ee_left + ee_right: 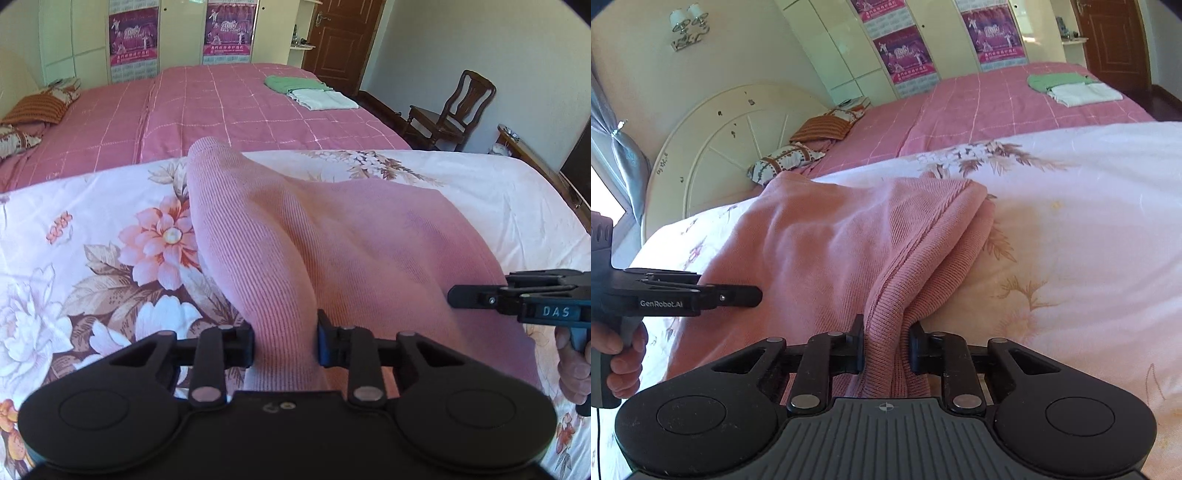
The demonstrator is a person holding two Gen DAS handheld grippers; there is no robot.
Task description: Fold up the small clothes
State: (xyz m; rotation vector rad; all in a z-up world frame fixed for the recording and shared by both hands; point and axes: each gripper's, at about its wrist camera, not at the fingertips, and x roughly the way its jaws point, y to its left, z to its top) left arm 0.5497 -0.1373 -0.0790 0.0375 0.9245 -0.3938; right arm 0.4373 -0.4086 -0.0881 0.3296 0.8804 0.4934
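A pink ribbed knit garment (332, 243) lies on the floral quilt (92, 258) and is lifted at its near edge. My left gripper (285, 343) is shut on a fold of its near left corner. My right gripper (886, 347) is shut on the bunched near right edge of the same garment (820, 243). The right gripper shows in the left wrist view (517, 295) at the right. The left gripper shows in the right wrist view (701, 295) at the left. The garment's far layers are doubled over at the right side.
The floral quilt (1071, 221) lies across a bed with a pink checked cover (229, 107). Folded green (291, 83) and white (321, 99) clothes lie at the far side. Pillows (33, 110), a round headboard (713, 147), a wooden chair (447, 110) and a door (340, 37) surround it.
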